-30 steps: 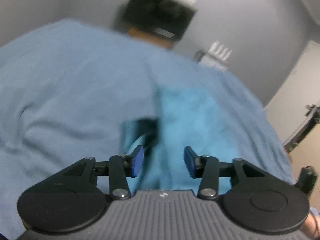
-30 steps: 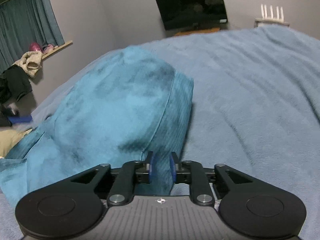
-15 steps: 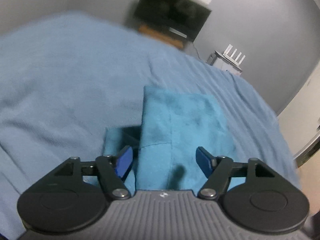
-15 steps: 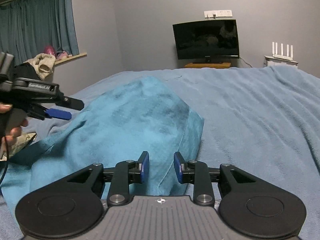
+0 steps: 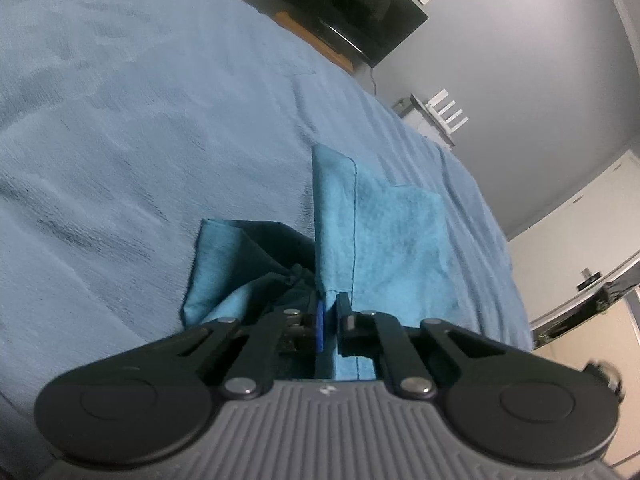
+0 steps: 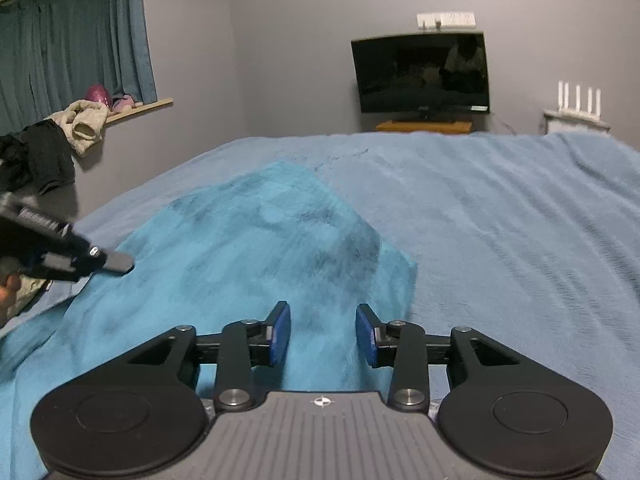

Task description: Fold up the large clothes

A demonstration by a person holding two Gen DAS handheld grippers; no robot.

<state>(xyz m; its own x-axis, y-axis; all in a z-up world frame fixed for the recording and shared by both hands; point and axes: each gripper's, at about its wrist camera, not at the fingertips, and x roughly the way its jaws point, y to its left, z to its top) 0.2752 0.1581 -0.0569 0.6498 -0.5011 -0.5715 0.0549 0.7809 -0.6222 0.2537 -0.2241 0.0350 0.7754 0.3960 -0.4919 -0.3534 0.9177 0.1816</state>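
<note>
A teal fleece garment (image 6: 256, 256) lies partly folded on the light blue bedspread (image 6: 500, 216). In the left wrist view the garment (image 5: 388, 232) has a folded edge standing up, and my left gripper (image 5: 329, 322) is shut on that edge near its seam. My right gripper (image 6: 323, 334) is open just above the near part of the garment, holding nothing. The left gripper also shows at the left of the right wrist view (image 6: 116, 261), its tips at the garment's left edge.
A dark TV (image 6: 420, 72) on a wooden stand is at the far wall, with a white router (image 6: 578, 106) to its right. Curtains (image 6: 72, 40) and a sill with piled clothes (image 6: 84, 124) are at the left. A door (image 5: 592, 208) shows at the right.
My left gripper has dropped to the garment and closed on its edge. My right gripper has let go of the cloth, opened and pulled back a little.
</note>
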